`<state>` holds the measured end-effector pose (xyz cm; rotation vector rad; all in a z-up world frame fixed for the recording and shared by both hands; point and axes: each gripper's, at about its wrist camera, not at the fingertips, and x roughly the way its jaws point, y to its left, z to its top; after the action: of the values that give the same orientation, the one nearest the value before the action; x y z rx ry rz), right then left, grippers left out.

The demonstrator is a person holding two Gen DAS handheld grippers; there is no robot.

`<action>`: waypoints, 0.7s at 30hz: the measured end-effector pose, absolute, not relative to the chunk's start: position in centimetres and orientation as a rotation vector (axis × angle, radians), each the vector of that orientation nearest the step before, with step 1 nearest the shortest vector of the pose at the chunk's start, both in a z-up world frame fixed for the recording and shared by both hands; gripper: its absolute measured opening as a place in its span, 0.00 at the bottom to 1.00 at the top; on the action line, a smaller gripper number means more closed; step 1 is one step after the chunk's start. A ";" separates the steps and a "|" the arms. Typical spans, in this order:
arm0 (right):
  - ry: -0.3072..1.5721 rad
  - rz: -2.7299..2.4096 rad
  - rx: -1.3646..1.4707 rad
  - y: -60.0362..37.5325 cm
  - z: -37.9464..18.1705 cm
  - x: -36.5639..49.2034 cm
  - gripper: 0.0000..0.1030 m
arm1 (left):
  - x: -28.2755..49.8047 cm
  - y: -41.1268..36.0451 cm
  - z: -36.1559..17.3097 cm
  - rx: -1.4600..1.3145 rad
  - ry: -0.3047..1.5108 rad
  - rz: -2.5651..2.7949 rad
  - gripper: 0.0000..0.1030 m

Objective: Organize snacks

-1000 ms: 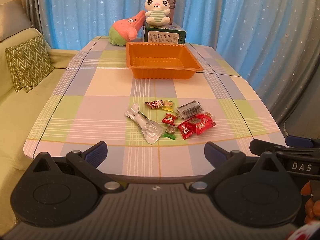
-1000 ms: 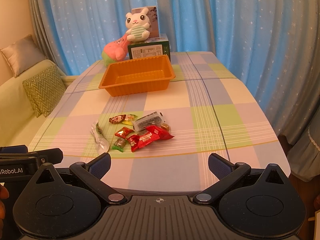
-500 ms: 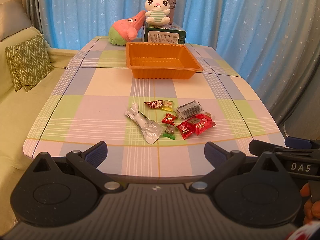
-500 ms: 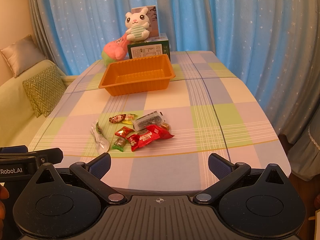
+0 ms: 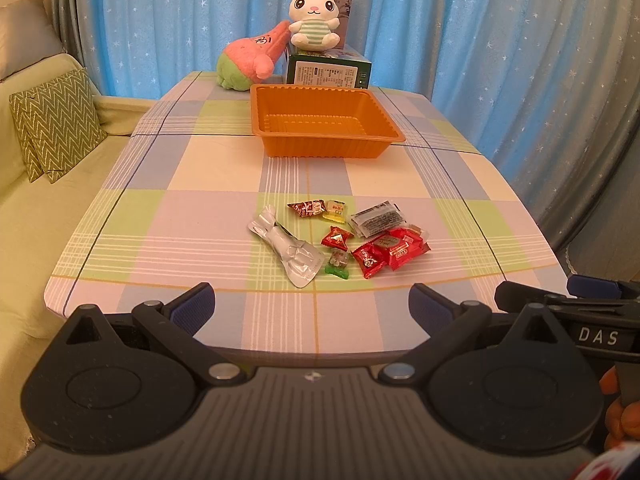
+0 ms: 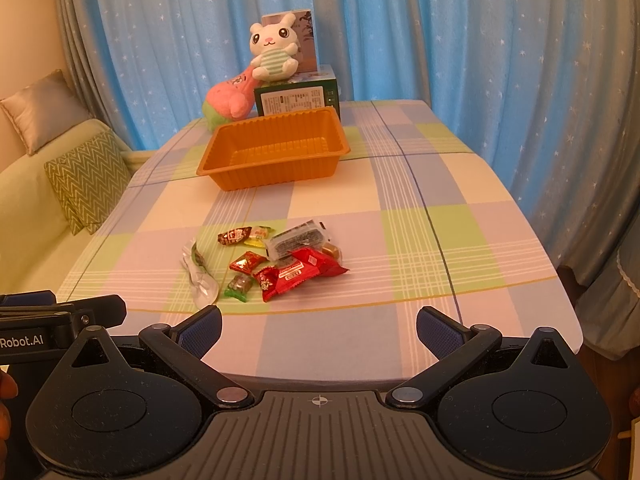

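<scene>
Left hand-held gripper (image 5: 312, 304) and right hand-held gripper (image 6: 319, 326): both wide apart, empty, at near tabletop (image 5: 208, 216) edge; snacks (image 5: 344, 236) clustered mid-tabletop; orange tray (image 5: 324, 126) beyond, well apart.

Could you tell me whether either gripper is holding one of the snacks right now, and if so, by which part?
Nothing is held. The left gripper and right gripper are both open and empty, short of the snacks.
</scene>
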<state>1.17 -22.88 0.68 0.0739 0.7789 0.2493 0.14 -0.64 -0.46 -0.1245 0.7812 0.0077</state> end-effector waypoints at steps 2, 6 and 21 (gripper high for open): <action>0.780 0.250 0.075 -22.9 0.7 1.2 1.00 | 0.1 -0.6 -0.5 -0.125 0.781 0.008 0.99; 0.780 0.250 0.075 -22.9 0.7 1.2 1.00 | 0.1 -0.6 -0.5 -0.126 0.782 0.007 1.00; 0.781 0.249 0.077 -22.9 0.6 1.2 1.00 | 0.1 -0.8 -0.6 -0.128 0.782 0.005 0.99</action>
<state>1.18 -22.90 0.62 0.0768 0.7811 0.2488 0.12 -0.77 -0.60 -0.1279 0.7821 0.0047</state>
